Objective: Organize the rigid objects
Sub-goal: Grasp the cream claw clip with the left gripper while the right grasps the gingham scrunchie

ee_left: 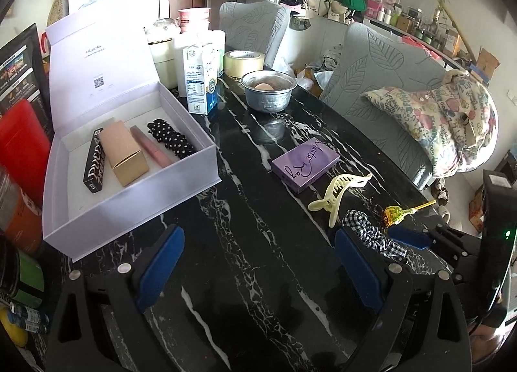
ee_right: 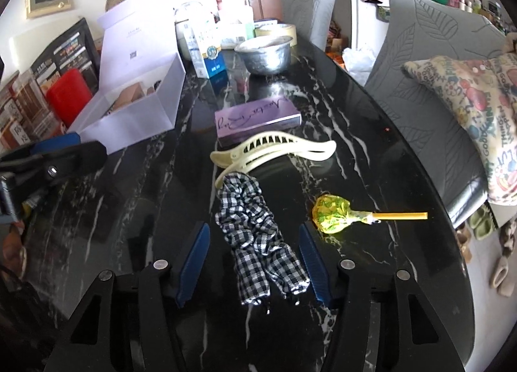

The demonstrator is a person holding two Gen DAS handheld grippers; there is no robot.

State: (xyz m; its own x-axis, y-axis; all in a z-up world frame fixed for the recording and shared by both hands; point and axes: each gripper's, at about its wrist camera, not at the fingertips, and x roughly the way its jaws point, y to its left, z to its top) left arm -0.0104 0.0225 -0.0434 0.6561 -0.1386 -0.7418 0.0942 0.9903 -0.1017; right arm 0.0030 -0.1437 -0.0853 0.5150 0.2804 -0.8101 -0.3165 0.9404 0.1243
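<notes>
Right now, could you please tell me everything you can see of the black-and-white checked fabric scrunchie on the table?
The black-and-white checked fabric scrunchie is soft gathered gingham cloth, crumpled into a long flattened loop. It lies on the black marble-patterned table, its far end beside or just touching the cream plastic hair claw; which, I cannot tell. The green-wrapped lollipop lies apart, to its right. The right tool straddles its near end, pads not yet pressing.

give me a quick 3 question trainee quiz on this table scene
1. True or false: the white box has its lid shut.
2. What lies between the right gripper fingers? A) lollipop B) checked scrunchie C) hair clip
3. What sits in the metal bowl?

Key: 1 false, the lid stands open. 2 B, the checked scrunchie; the pads do not press it. 3 an egg.
</notes>
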